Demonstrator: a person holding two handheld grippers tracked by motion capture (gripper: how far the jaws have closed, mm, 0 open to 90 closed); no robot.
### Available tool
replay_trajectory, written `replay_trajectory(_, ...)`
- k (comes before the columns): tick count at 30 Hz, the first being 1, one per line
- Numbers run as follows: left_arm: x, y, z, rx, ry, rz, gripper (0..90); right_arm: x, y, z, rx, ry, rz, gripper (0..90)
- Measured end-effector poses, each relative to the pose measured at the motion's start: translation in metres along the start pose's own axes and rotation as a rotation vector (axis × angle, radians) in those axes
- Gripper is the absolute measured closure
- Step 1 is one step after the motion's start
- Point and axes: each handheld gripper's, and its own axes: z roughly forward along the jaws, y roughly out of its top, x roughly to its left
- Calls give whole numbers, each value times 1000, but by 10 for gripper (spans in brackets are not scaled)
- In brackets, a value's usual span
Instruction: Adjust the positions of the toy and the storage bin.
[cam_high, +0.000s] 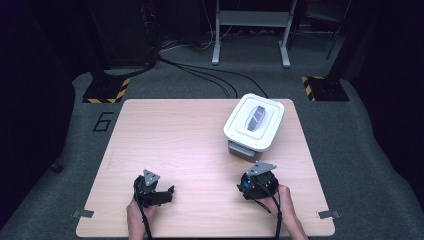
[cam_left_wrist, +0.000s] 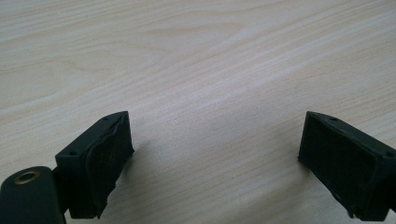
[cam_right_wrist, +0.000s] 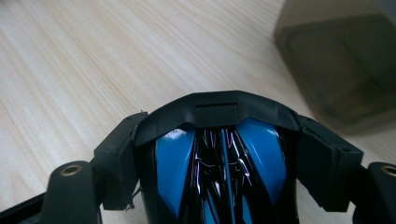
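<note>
My right gripper (cam_right_wrist: 219, 140) is shut on a glossy blue and black object (cam_right_wrist: 175, 158), shaped like a computer mouse, with a jaw pressing on each of its sides. In the high view this gripper (cam_high: 257, 182) sits low over the table's front right, just short of a box with a white lid (cam_high: 254, 122); a sliver of the blue object (cam_high: 242, 187) shows at its left. The box's smoky translucent wall (cam_right_wrist: 341, 60) stands close ahead at the upper right. My left gripper (cam_left_wrist: 215, 158) is open, its jaws wide apart over bare wood. It rests at the front left (cam_high: 152, 191).
The light wooden table (cam_high: 175, 140) stands on grey carpet. The lidded box occupies the back right part. Cables (cam_high: 210, 75) and stand bases with yellow-black tape (cam_high: 107, 91) lie on the floor beyond the table.
</note>
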Motion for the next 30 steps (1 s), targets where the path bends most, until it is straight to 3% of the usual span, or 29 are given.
replay_trajectory(11, 0, 0, 0, 0, 1, 3, 95, -27, -20, -17, 19, -106, 111, 241)
replay_trajectory(12, 0, 0, 0, -1, 2, 2, 95, -29, -21, -18, 33, -111, 138, 240)
replay_trajectory(17, 0, 0, 0, -1, 2, 2, 94, -44, -25, -15, 58, -144, 209, 241)
replay_trajectory(27, 0, 0, 0, -1, 2, 1, 94, -53, -26, -3, 133, -212, 274, 240)
replay_trajectory(30, 0, 0, 0, 0, 4, 4, 94, -60, -25, -1, 135, -228, 324, 240)
